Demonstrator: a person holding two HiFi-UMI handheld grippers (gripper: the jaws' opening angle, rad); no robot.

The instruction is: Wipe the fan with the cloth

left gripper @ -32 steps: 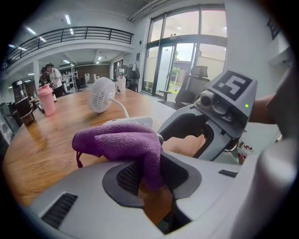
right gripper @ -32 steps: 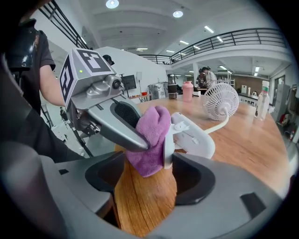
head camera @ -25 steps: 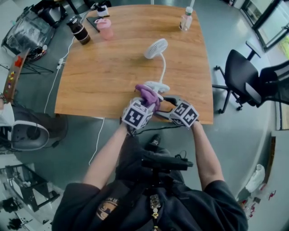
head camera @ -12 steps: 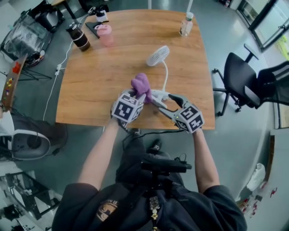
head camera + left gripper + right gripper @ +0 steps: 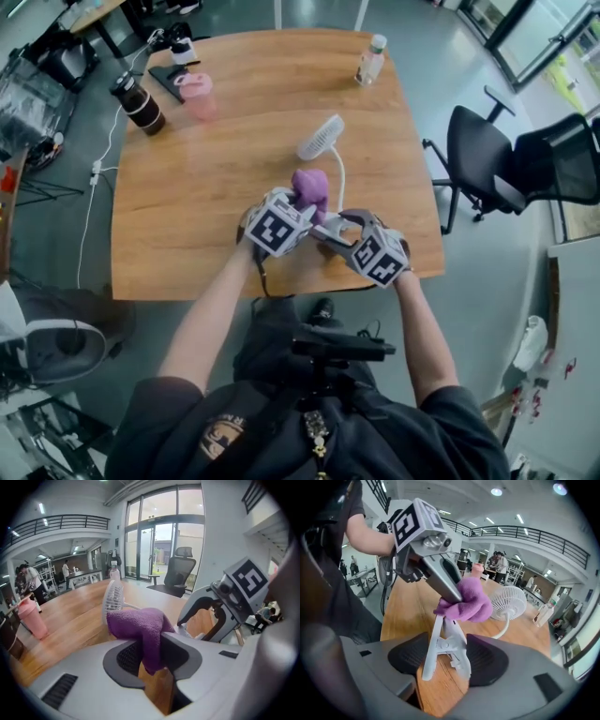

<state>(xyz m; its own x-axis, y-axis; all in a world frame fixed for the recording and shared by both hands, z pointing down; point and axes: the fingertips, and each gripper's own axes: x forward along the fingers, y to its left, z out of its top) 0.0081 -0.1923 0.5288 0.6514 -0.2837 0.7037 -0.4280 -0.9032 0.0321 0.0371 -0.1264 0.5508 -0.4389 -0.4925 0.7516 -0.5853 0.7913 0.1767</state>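
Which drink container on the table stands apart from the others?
The clear bottle at the far right edge of the table, beyond the fan. The dark tumbler and pink cup stand together at the far left corner.

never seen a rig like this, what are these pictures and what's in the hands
No robot here: a person holds a hand-worked gripper in each hand. One picture comes from a camera on the person's head, looking down; the other two from cameras riding on the grippers. On the wooden table stand a pink cup, a dark flask and a clear bottle. The left gripper pinches a purple cloth in its jaws. The right gripper's jaws are closing on the clip of a small white fan.
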